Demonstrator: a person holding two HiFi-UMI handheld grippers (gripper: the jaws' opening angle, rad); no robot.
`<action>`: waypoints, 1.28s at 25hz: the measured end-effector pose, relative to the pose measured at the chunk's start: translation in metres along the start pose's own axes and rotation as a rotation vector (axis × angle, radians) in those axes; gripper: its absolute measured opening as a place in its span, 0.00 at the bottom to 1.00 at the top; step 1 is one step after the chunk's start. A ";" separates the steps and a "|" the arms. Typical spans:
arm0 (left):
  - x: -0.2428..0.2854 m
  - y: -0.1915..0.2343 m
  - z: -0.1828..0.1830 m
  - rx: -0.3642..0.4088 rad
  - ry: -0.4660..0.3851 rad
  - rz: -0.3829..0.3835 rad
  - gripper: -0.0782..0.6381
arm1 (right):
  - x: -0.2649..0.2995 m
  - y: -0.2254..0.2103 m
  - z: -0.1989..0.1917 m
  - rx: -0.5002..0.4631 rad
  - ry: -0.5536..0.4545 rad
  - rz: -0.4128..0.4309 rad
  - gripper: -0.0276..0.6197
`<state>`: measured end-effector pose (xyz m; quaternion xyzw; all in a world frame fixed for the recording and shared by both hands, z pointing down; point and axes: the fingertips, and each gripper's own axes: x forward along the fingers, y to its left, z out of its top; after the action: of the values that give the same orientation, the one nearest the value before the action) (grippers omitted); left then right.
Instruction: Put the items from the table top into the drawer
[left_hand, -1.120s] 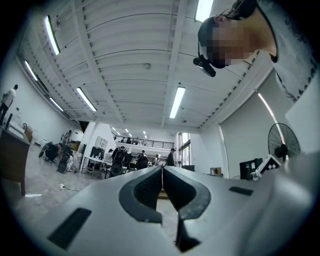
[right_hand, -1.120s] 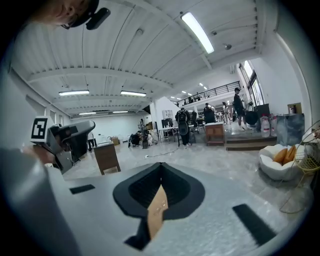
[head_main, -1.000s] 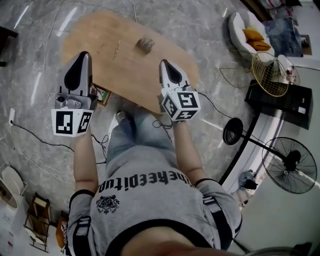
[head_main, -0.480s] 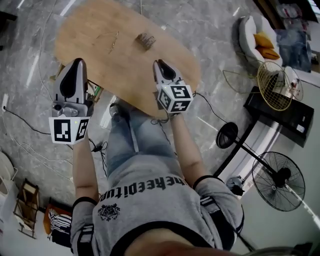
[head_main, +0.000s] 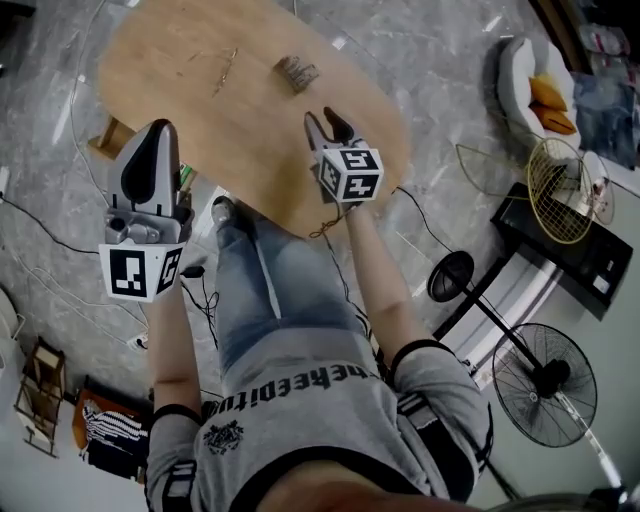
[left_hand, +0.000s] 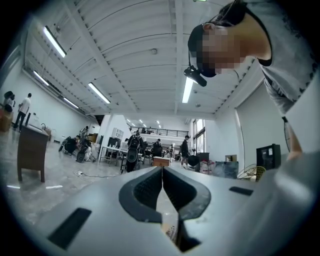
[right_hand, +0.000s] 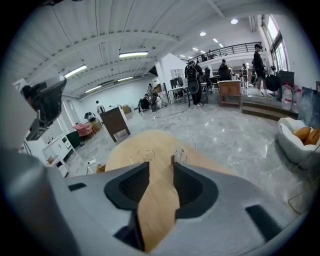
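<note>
Left tongs (head_main: 158, 128) sit nearest you, off the desk's near-left edge. Their jaws are pressed together with nothing in them, and the left gripper view only looks out across the room. Leave them parked for now; you'll probably want them for the drawer.

Right tongs (head_main: 330, 118) are over the near-right part of the desk (head_main: 250, 140). Their jaws have just been opening and now stand fairly wide. Nothing is between them, only bare wood shows in the gap.

Step in hand looks like the reach for the first item, and nothing is picked yet. The closest target is the small dark pronged clip-like thing (head_main: 297, 72), lying just beyond the right tongs' tips. In the right gripper view it (right_hand: 180, 156) sits slightly right of the gap centre. Nudge right so it is centred, come in low and tilted down, and close across its narrow side. It looks light and springy, so it may skid if one jaw touches first.

Further left on the desk lies a thin wiry item (head_main: 222, 68); I can't tell what it is. It lies flat and thin, so pinch it right at the desk surface. Take it second.

A wooden piece (head_main: 108, 140) sticks out under the desk's far-left side. It may be the drawer, but I can't confirm that or whether it is open.
</note>
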<state>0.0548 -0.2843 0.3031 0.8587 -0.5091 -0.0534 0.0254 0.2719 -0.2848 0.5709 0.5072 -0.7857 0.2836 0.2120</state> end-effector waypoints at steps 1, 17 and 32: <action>0.002 0.000 -0.006 -0.001 0.003 0.002 0.13 | 0.008 -0.005 -0.005 0.002 0.007 0.004 0.28; 0.030 -0.001 -0.082 -0.023 0.037 0.017 0.13 | 0.115 -0.066 -0.063 -0.046 0.112 0.019 0.37; 0.027 0.011 -0.109 -0.043 0.066 0.047 0.13 | 0.172 -0.067 -0.062 -0.096 0.131 0.031 0.39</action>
<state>0.0709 -0.3139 0.4104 0.8469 -0.5269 -0.0352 0.0620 0.2684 -0.3818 0.7399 0.4646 -0.7906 0.2813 0.2829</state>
